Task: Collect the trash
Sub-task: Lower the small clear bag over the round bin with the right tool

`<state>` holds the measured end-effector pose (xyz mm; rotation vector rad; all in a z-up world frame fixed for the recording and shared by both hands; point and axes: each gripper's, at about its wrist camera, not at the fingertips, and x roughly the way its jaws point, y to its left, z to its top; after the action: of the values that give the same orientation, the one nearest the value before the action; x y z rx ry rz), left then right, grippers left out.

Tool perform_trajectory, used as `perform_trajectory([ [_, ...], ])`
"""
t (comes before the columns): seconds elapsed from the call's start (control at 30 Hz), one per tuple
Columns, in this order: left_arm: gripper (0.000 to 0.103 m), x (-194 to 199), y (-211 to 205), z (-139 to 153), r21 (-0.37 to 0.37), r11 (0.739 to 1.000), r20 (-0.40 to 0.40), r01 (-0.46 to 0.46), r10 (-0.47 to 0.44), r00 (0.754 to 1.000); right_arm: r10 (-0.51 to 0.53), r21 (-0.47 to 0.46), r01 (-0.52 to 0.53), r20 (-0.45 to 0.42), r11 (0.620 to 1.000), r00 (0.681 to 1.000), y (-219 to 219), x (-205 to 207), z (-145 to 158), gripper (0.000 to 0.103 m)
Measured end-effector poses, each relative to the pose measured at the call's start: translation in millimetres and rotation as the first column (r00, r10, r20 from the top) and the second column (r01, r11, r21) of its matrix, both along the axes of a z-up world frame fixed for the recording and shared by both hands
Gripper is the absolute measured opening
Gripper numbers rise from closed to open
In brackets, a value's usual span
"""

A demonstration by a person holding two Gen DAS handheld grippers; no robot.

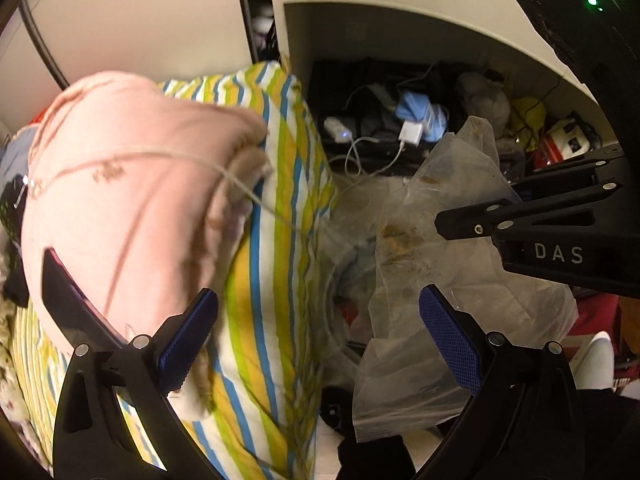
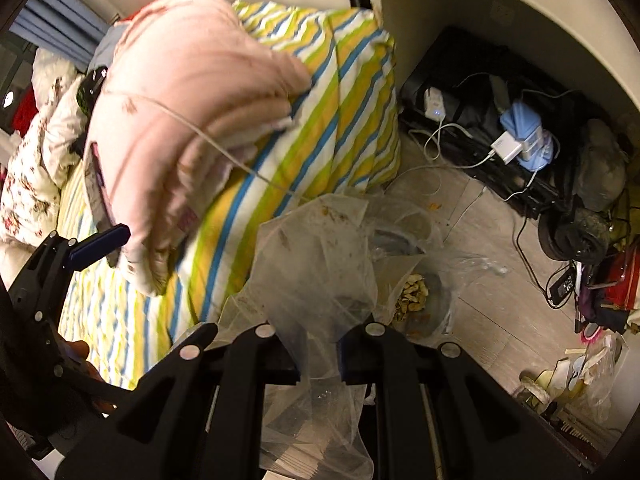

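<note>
My right gripper [image 2: 320,354] is clamped on a soiled clear plastic bag [image 2: 316,248], the film bunched between its closed jaws and hanging over the floor just beside the striped bedding [image 2: 352,80]. My left gripper [image 1: 316,340] stands with jaws wide apart and nothing between its blue pads [image 1: 450,340]; the bag [image 1: 440,208] hangs just past the right-hand pad, not touching it as far as I can tell.

Below the bag, beside the striped bedding, sits a lined container [image 2: 420,300] with yellowish scraps in it, likely the trash bin this bag is bound for. I judge the risks as these: the film is thin and stained, so a pinch on one fold could slip or tear and drop crumbs on the wood-look floor [image 2: 492,280]; and a thin pale cord [image 2: 224,152] runs off the pink blanket [image 2: 192,92] toward the bag, where it could snag either tool.

The right wrist view shows the container's contents, the grip itself and a second heap of litter [image 2: 572,376] on the floor farther from the bedding. The left wrist view hides the scraps behind the bag but shows the right gripper [image 1: 460,224] from the side, and the chargers [image 1: 410,134] and cables under the desk more squarely.
</note>
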<state>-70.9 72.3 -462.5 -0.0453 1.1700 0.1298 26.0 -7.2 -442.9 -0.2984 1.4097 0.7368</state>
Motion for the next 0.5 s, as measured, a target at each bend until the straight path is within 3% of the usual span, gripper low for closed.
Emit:
perform_trajectory([
  [0.5,0.098,9,-18,-118,-0.071,0.996,-0.066,-0.049,0.044,0.997,0.142,-0.050,-0.144,-0.030,0.988,0.989,12,5,-119,0.014],
])
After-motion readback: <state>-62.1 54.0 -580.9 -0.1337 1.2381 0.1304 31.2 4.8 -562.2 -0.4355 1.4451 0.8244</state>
